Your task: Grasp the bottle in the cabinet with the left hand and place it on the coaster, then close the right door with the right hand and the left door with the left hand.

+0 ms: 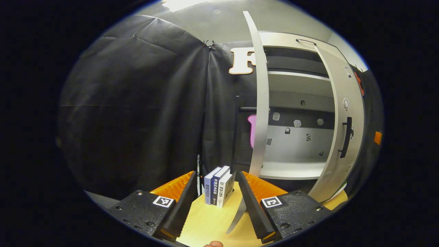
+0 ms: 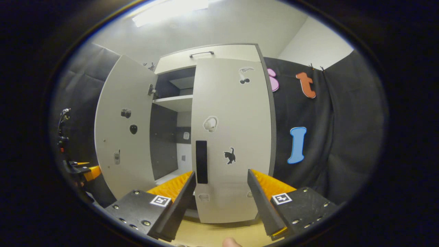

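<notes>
The white cabinet stands on a light wooden table. Its left door is swung wide open; in the left gripper view I see that left door edge-on, just right of my left gripper, which is open and holds nothing. The right door with its black handle covers the cabinet's right half, and my open right gripper sits close in front of its lower part. The right door stands at a slight angle. Bare shelves show inside.
Three books stand upright on the table beyond the left gripper's fingers. The left gripper appears at the far left of the right gripper view, beside the open door. Black cloth walls surround the cabinet.
</notes>
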